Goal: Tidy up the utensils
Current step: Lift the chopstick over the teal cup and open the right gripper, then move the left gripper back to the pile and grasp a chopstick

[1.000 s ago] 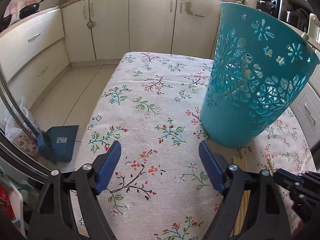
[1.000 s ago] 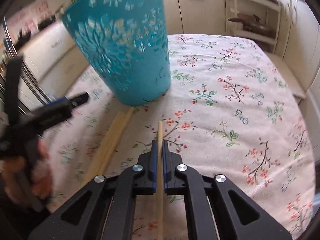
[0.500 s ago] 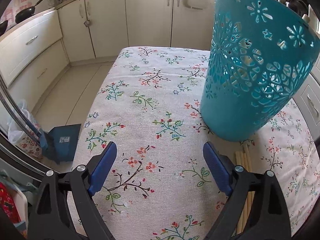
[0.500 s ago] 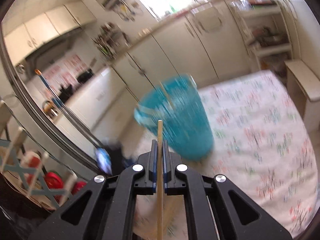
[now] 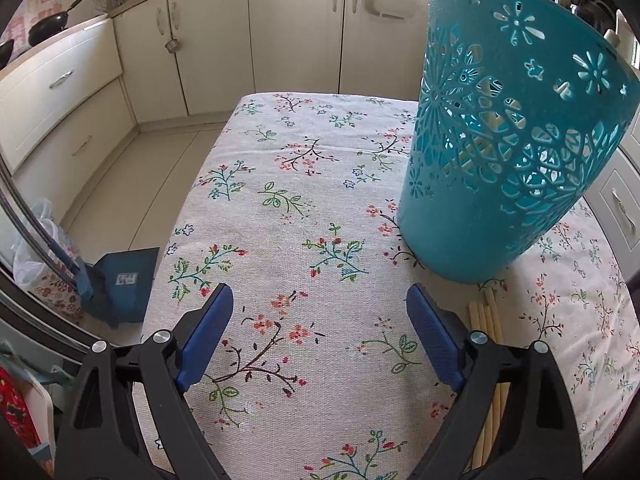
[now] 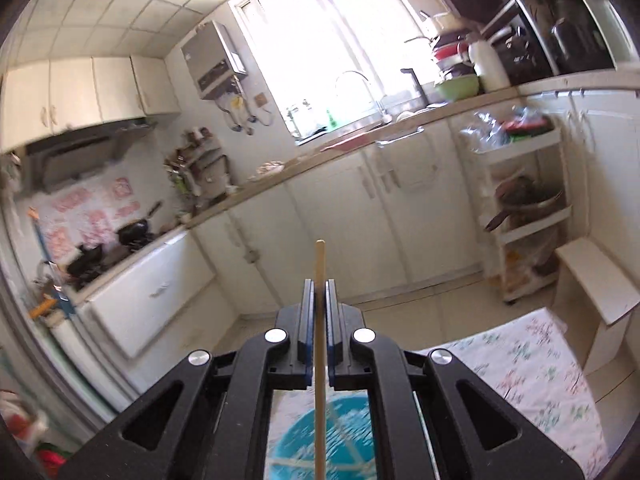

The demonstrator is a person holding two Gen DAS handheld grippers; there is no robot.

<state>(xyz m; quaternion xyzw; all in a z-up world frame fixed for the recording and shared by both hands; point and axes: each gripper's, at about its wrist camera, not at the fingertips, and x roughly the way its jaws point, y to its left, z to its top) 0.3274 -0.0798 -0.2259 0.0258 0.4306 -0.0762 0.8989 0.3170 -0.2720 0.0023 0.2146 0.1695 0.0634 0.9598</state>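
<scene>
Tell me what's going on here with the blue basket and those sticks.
A person is sorting wooden chopsticks into the teal basket on the floral tablecloth. The right hand-held gripper is shut on one chopstick, held above the basket's open mouth, which shows blurred beneath it. The left hand-held gripper hangs open and empty over the cloth. More chopsticks lie on the table beside the basket's base.
</scene>
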